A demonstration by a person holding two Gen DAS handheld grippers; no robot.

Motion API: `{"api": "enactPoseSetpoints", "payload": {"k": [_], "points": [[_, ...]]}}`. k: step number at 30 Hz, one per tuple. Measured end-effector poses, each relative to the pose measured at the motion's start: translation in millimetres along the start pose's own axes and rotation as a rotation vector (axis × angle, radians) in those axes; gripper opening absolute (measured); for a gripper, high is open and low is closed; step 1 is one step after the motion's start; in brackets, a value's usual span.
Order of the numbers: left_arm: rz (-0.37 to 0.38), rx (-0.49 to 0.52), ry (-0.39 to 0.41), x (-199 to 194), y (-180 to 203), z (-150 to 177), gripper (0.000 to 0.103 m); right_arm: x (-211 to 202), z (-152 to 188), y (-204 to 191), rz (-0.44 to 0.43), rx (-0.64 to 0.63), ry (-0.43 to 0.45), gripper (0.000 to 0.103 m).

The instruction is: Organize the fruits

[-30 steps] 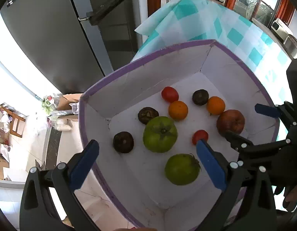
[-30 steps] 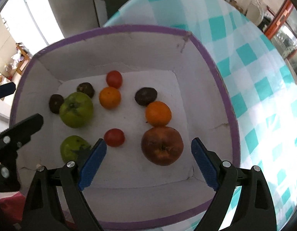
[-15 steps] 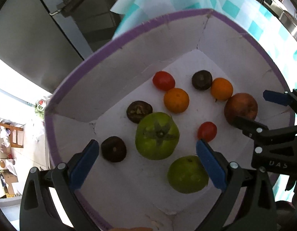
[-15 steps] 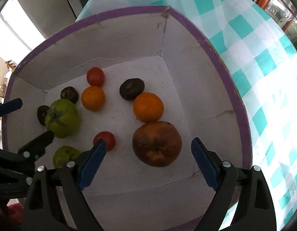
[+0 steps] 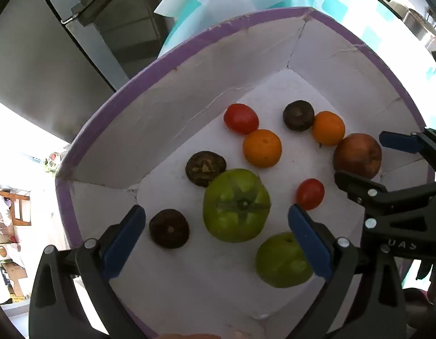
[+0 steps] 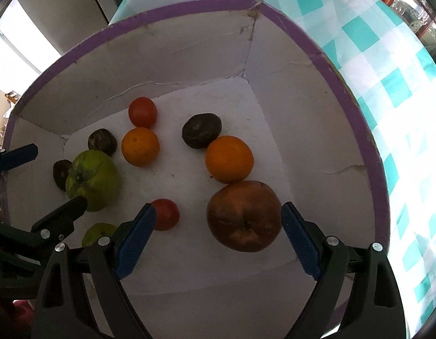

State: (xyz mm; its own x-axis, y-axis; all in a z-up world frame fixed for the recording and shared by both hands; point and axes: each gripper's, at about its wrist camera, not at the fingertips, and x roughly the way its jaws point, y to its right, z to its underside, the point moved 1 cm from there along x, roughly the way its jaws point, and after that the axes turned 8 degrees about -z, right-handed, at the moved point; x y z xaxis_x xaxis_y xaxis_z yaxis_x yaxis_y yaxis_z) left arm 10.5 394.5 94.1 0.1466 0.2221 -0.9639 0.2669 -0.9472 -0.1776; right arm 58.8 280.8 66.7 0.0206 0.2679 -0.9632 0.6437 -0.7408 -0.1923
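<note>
A white box with a purple rim [image 5: 110, 107] [image 6: 356, 130] holds loose fruit. My left gripper [image 5: 218, 243] is open above a large green tomato [image 5: 236, 204] [image 6: 92, 180], with a dark fruit [image 5: 169, 228] by its left finger and a green fruit [image 5: 280, 260] under its right finger. My right gripper [image 6: 215, 240] [image 5: 373, 158] is open around a brown-red apple [image 6: 243, 216] [image 5: 357, 155]. Two oranges [image 6: 229, 159] [image 6: 140, 147], two red tomatoes [image 6: 165, 214] [image 6: 142, 112] and other dark fruits [image 6: 201, 130] [image 6: 102, 142] lie around.
The box stands on a teal and white checked tablecloth [image 6: 393, 79]. A grey fridge [image 5: 48, 56] stands beyond the table's far edge. The floor shows at the far left.
Both grippers have moved down and closer into the box. The fruits look larger. Nothing has been grasped or shifted.
</note>
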Motion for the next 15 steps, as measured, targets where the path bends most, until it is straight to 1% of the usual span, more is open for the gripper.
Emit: {"api": "enactPoseSetpoints", "payload": {"k": [4,7,9,15], "points": [[0.022,-0.005,0.015,-2.5,-5.3,1.5,0.101,0.6,-0.9,-4.0,0.007,0.003,0.005,0.087],[0.005,-0.012,0.044,-8.3,-11.0,2.6,0.101,-0.7,-0.6,-3.7,0.002,0.013,0.013,0.087],[0.004,-0.013,0.046,-9.3,-12.8,3.3,0.101,-1.8,-0.4,-3.8,-0.007,0.025,0.022,0.087],[-0.029,-0.012,0.069,-18.9,-15.0,10.2,0.101,-3.2,5.9,-9.3,-0.039,0.064,0.045,0.087]]}}
